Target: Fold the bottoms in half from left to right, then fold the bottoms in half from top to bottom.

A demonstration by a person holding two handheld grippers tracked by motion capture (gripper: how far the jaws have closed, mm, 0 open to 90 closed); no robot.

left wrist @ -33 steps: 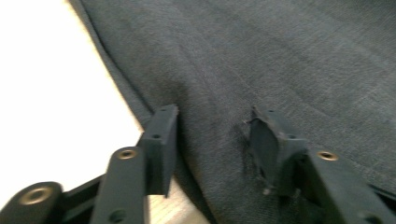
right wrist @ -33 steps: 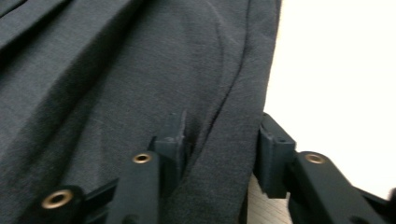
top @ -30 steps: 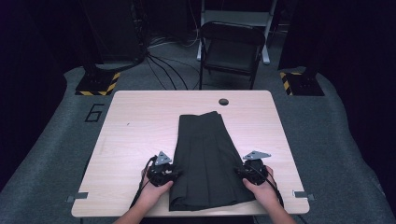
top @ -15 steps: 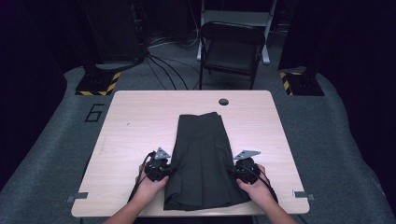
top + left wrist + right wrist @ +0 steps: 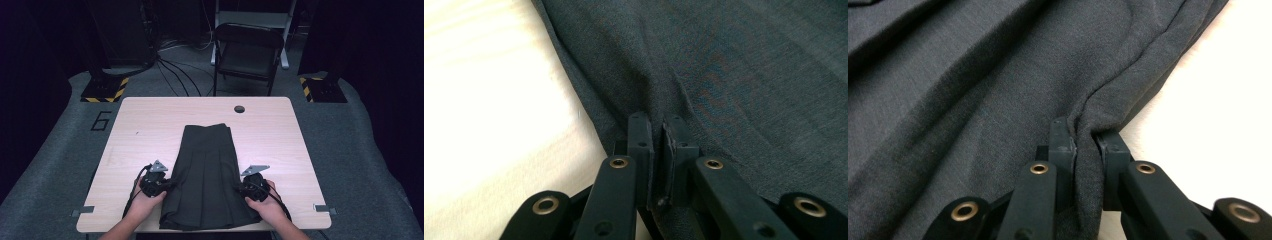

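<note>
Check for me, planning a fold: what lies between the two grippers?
The dark pleated skirt spans from left gripper to right gripper, high view.

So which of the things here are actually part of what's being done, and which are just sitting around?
Part of the job:
- dark pleated skirt, lying flat on the table
- left claw, pinching the skirt's left edge
- right claw, pinching its right edge

Just lying about:
- folding chair behind the table
- cables on the floor

Bright table, dark room

We see the tabletop (image 5: 150, 125) lit from above; its wood glares white in the close views.
</note>
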